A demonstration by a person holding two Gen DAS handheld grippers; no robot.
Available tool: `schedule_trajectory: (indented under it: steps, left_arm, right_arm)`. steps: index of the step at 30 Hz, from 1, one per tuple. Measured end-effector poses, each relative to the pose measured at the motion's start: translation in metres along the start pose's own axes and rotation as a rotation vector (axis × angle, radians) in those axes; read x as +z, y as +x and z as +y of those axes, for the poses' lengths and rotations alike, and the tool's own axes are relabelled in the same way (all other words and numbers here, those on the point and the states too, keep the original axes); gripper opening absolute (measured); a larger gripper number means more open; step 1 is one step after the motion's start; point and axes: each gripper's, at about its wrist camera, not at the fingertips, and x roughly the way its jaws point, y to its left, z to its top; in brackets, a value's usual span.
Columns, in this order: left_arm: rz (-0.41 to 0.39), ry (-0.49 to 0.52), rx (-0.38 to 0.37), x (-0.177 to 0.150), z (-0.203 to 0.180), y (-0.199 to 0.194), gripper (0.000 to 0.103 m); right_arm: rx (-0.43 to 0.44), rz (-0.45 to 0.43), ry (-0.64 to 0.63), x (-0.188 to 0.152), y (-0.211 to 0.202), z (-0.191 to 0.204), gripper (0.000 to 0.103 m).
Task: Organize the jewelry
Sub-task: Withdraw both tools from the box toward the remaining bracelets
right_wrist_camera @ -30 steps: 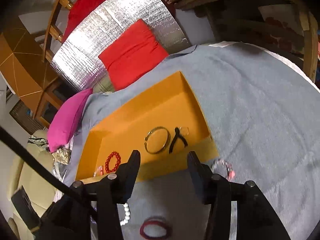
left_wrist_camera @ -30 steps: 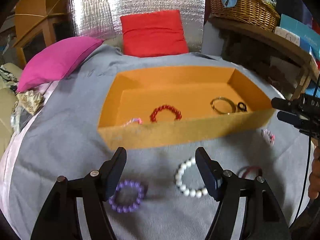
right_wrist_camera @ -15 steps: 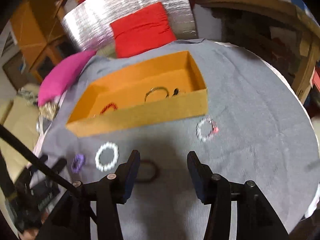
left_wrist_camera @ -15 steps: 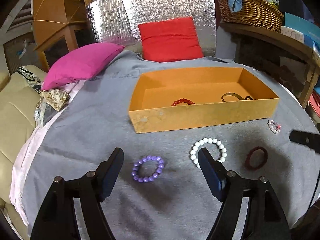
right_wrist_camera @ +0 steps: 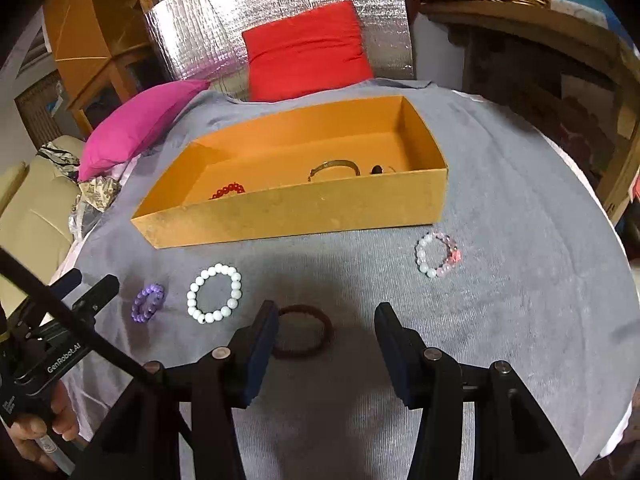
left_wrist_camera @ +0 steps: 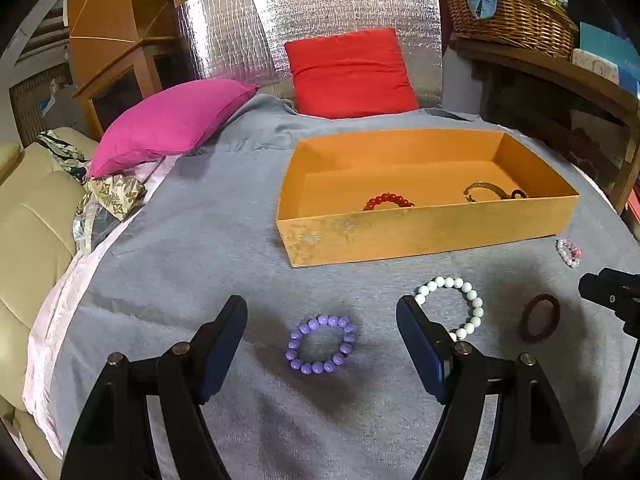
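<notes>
An orange box on the grey cloth holds a red bead bracelet, a gold bangle and a small dark piece. In front of it lie a purple bead bracelet, a white bead bracelet, a dark red ring bracelet and a pale pink bead bracelet. My left gripper hangs open above the purple bracelet. My right gripper stands open, with the dark red bracelet by its left finger.
A pink pillow and a red pillow lie behind the box before a silver foil panel. A wicker basket sits on a wooden shelf at the right. A beige sofa borders the left.
Both grippers have drawn back from the box toward the near edge. The right wrist has rolled level. The bracelets on the cloth now sit between or just ahead of the fingers.
</notes>
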Motion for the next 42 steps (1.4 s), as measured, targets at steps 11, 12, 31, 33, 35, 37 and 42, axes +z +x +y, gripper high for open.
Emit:
schedule_trajectory:
  steps: [11,12,31,33,35,37,42]
  left_arm:
    - [-0.014,0.030,-0.017,0.002,-0.011,-0.003,0.078]
    - [-0.014,0.033,-0.024,0.002,-0.013,-0.004,0.078]
    - [-0.030,0.060,-0.047,0.003,-0.024,-0.012,0.078]
    - [-0.032,0.060,-0.048,0.003,-0.024,-0.012,0.078]
    - [-0.034,0.062,-0.046,0.003,-0.024,-0.013,0.078]
    - [-0.035,0.065,-0.044,0.003,-0.024,-0.014,0.078]
    - [-0.038,0.065,-0.039,0.002,-0.020,-0.015,0.078]
  right_arm:
    - [-0.006,-0.004,-0.018,0.001,0.001,-0.001,0.054]
    - [-0.006,-0.006,-0.019,0.001,0.000,-0.001,0.054]
    - [0.002,-0.019,-0.010,0.003,-0.004,-0.004,0.056]
    - [0.006,-0.019,-0.008,0.003,-0.004,-0.004,0.056]
    - [0.010,-0.023,-0.009,0.003,-0.005,-0.003,0.056]
    - [0.015,-0.025,-0.013,0.004,-0.005,-0.001,0.056]
    - [0.022,-0.026,-0.020,0.003,-0.006,0.004,0.056]
